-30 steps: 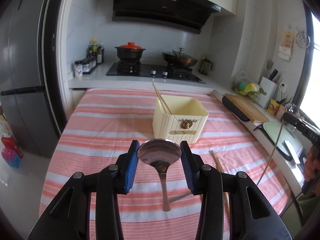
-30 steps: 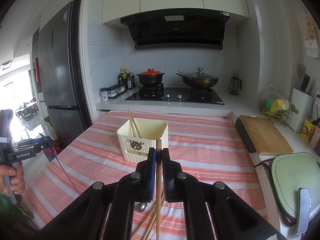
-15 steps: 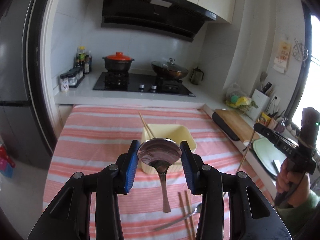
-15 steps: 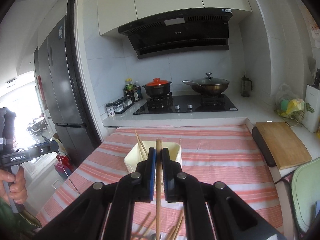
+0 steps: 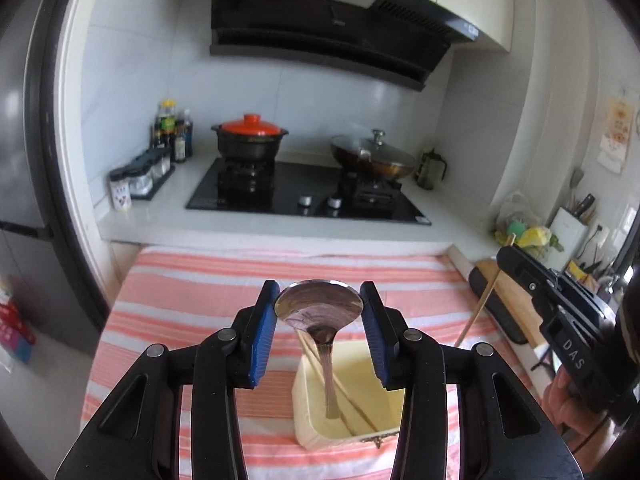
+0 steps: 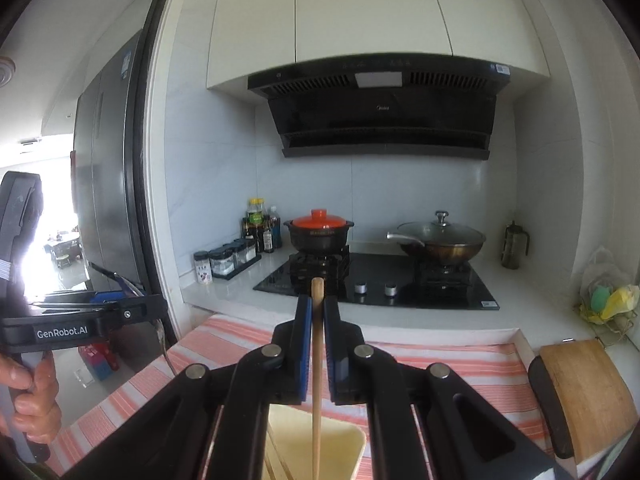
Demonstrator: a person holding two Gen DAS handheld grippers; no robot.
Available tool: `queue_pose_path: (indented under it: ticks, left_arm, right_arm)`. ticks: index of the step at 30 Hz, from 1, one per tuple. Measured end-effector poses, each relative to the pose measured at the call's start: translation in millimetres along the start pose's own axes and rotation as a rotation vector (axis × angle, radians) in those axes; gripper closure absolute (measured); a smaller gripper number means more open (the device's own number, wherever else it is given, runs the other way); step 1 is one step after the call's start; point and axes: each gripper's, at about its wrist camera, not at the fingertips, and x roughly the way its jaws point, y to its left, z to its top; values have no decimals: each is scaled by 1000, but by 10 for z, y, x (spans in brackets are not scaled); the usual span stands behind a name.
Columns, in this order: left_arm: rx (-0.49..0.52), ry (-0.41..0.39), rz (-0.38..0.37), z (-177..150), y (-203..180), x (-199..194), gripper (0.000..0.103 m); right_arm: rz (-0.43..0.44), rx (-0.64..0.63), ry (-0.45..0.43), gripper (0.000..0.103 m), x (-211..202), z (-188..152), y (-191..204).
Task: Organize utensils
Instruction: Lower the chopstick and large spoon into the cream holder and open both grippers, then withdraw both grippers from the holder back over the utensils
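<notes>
Spoon and chopstick poised over the utensil holder

My left tool (image 5: 319,334) is clamped on the metal spoon (image 5: 319,307) by its bowl, handle hanging at six o'clock straight into the cream utensil holder (image 5: 385,408) on the striped bench (image 5: 180,304). My right tool (image 6: 317,344) is pinched together on a wooden chopstick (image 6: 317,364), long axis upright, lower end over the holder's mouth. I judge the spoon nearer to release.
</notes>
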Motion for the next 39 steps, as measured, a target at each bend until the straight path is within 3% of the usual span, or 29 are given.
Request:
queue_pose_path:
  ticks: [5,10,12,13,15,19,24,28,33,36,39]
  left_arm:
    - [9,126,2,-310,-2,511,62]
    - [22,215,-4,-498,-79,711,60]
    - [21,210,-23,-509,-98,605,57]
    - [26,203,-29,-497,-111,526,50]
    - [37,174,-29,-492,-102,281,41]
    - [77,161,-20,-631,-34,-262,33]
    - [131,188,-13,-1277,95,-924,25]
    - [155,223,-2,-2021,132,-1314,25]
    - [145,244,22,-2921,55,-1588,23]
    - [141,277,-6,-3271,-43,-1617,23]
    - [180,296,-36,-3406,-148,-1592,23]
  right_arm:
    - [41,13,166,97,456,-448,-43]
    - [69,49,288,96,661,-723,-68]
    - [65,58,315,77,651,-734,-71]
    - [67,67,307,71,593,-712,-77]
    - [64,75,279,62,418,-622,-82]
    - [50,56,274,61,-97,-467,-100]
    - [21,-13,300,57,-954,-604,-112]
    - [-41,-61,330,56,-1658,-1002,-118]
    - [-133,-63,366,56,-2316,-1733,-32]
    - [-162,-14,400,56,-2563,-2230,82]
    - [-174,55,425,56,-2729,-2621,199]
